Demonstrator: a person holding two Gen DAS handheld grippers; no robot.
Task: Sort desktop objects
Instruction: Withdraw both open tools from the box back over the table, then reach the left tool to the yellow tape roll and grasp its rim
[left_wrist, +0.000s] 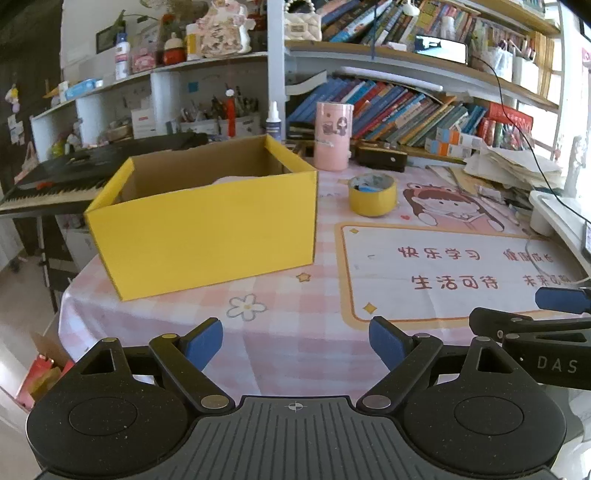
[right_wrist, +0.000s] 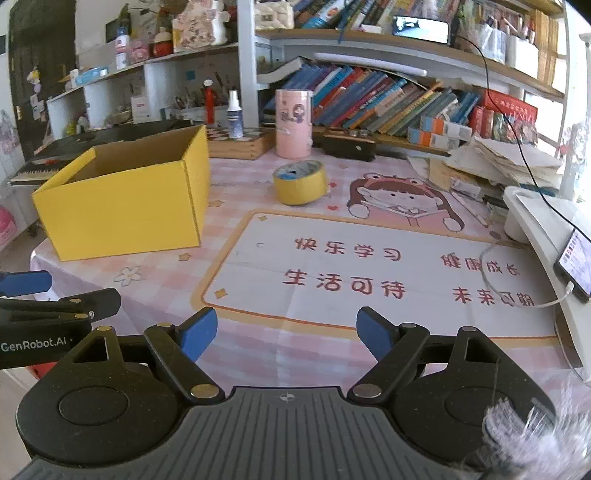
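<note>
An open yellow cardboard box (left_wrist: 207, 225) stands on the left of the pink checked desk mat (left_wrist: 295, 325); it also shows in the right wrist view (right_wrist: 122, 210). Something pale lies inside it, mostly hidden. A yellow tape roll (left_wrist: 373, 194) lies right of the box, also in the right wrist view (right_wrist: 300, 182). A pink cylindrical tin (left_wrist: 332, 136) stands behind, and also shows in the right wrist view (right_wrist: 294, 123). My left gripper (left_wrist: 295, 345) is open and empty near the front edge. My right gripper (right_wrist: 286, 334) is open and empty beside it.
A white spray bottle (right_wrist: 234, 116) stands on a wooden box behind the yellow box. A black case (left_wrist: 382, 157) lies by the tin. Leaning books fill the shelf (left_wrist: 406, 110). Paper stacks (right_wrist: 509, 158), a white stand (right_wrist: 535, 221) and a charging phone (right_wrist: 574, 264) crowd the right. A keyboard (left_wrist: 55, 181) sits left.
</note>
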